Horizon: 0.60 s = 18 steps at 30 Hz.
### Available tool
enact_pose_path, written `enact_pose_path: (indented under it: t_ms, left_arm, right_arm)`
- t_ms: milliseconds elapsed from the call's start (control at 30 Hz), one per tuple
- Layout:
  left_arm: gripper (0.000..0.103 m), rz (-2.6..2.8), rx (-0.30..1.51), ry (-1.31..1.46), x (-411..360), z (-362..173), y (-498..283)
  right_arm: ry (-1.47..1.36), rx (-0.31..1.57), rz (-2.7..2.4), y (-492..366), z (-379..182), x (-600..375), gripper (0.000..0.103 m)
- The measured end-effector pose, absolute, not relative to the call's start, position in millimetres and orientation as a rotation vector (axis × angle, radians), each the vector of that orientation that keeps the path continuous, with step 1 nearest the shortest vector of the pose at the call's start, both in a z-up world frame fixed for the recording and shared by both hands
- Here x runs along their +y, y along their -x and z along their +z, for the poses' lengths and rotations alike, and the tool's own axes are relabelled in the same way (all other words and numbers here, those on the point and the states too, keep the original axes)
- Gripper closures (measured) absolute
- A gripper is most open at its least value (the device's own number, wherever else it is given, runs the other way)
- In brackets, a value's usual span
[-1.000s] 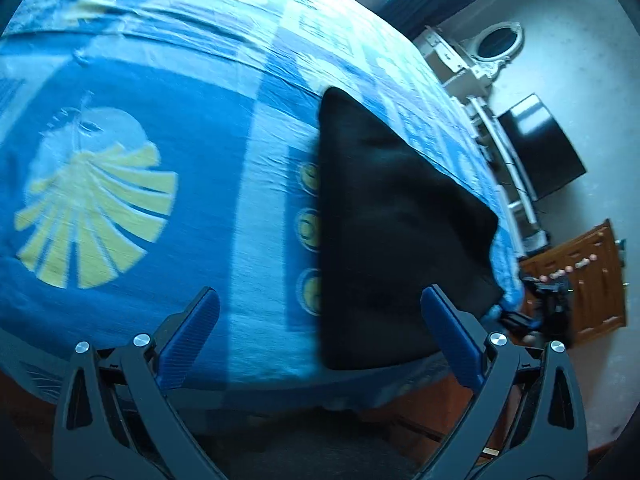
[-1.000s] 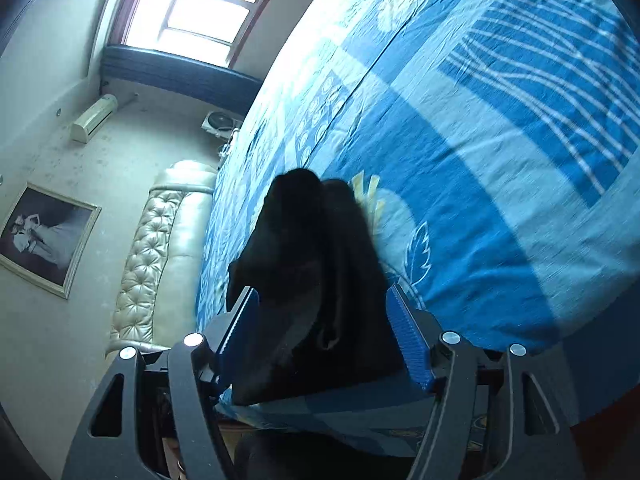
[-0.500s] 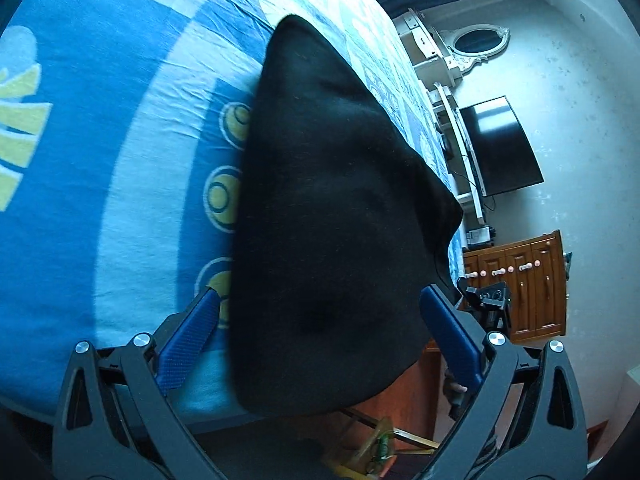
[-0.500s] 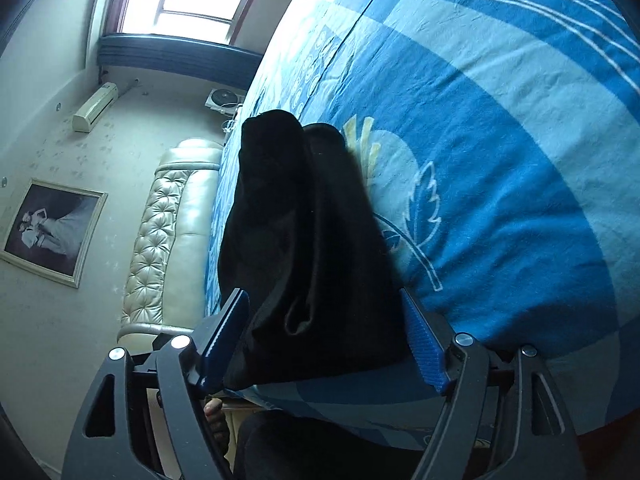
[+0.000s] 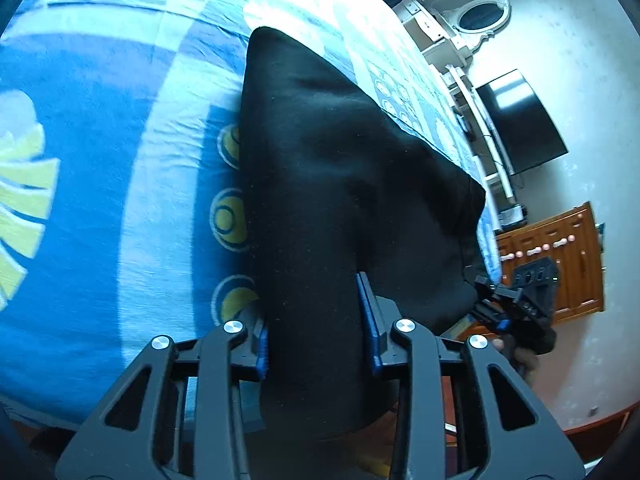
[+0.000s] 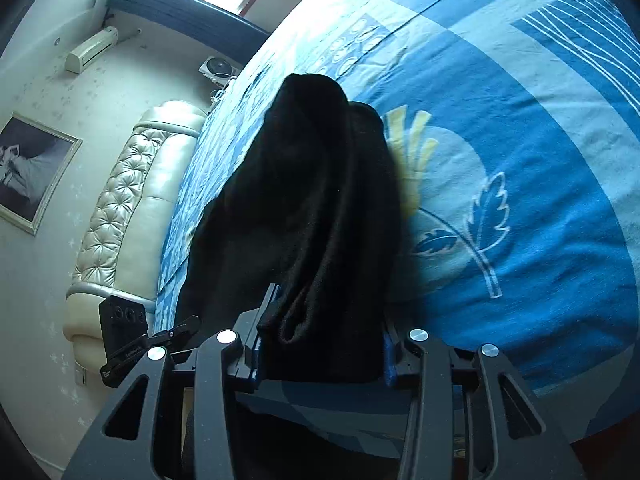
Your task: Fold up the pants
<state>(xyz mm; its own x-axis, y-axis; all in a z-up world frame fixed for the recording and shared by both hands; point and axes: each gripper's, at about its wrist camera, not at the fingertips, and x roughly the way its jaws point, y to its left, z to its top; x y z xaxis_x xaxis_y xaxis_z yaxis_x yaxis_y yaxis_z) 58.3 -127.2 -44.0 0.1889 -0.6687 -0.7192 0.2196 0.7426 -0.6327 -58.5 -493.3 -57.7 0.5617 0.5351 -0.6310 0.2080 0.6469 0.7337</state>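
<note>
Black pants (image 5: 340,184) lie on the blue patterned bed (image 5: 100,140), near end at the bed's edge. Left gripper (image 5: 316,336) pinches the near edge of the cloth, blue pads either side of a bunched fold. Right gripper (image 6: 320,344) pinches the other near corner, pants (image 6: 312,200) gathered between its fingers. Headboard (image 6: 128,208) left of the bed in right view; TV (image 5: 520,120) on the wall in left view

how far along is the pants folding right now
Early to midway. Done: the black fabric pants lie on the blue patterned bedsheet, apparently already doubled lengthwise, judging by the layers in the right wrist view. In hand: the left gripper and right gripper are each shut on the near edge. Left: carrying that edge over to the far end and flattening.
</note>
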Motion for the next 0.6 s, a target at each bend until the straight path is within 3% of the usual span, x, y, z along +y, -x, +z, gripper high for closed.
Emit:
enact_pose_path:
  t_ms: [600]
  left_arm:
    - [0.070,-0.425,1.194,0.317,-12,-20,-44]
  right_arm:
    - [-0.807,1.087,0.429,14,-66,-385,0.061]
